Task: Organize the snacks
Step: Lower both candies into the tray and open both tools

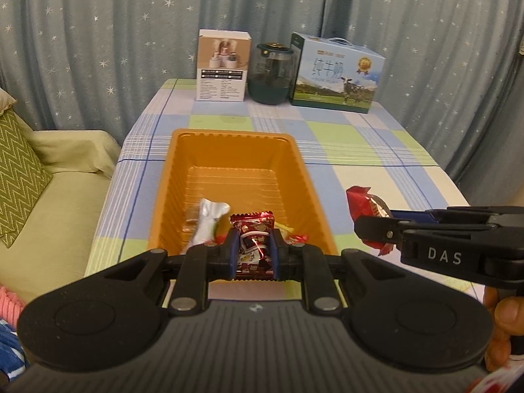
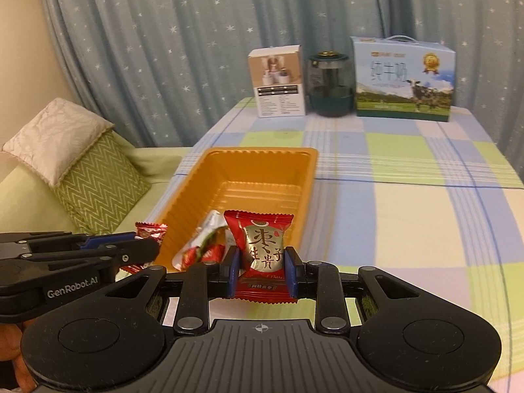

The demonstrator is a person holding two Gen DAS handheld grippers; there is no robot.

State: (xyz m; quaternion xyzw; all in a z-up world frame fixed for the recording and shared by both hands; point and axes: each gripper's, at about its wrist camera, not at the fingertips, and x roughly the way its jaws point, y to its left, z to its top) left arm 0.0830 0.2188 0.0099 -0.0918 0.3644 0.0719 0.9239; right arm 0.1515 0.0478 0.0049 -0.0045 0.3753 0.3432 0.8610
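Note:
An orange plastic tray (image 1: 183, 177) lies on the checked tablecloth; it also shows in the right wrist view (image 2: 304, 193). Inside its near end lie a silver pouch (image 1: 208, 221) and small wrapped sweets (image 1: 296, 238). My left gripper (image 1: 253, 251) is shut on a dark red snack packet (image 1: 253, 244), held over the tray's near edge. My right gripper (image 2: 262, 270) is shut on a red packet with a silver label (image 2: 262, 249), held just right of the tray's near corner. Each gripper shows in the other's view, the right (image 1: 373, 226) and the left (image 2: 144, 245).
A white box (image 1: 222, 67), a dark glass jar (image 1: 270, 77) and a blue milk carton box (image 1: 337, 72) stand at the table's far edge. A sofa with a green zigzag cushion (image 1: 18, 177) is to the left. A starred curtain hangs behind.

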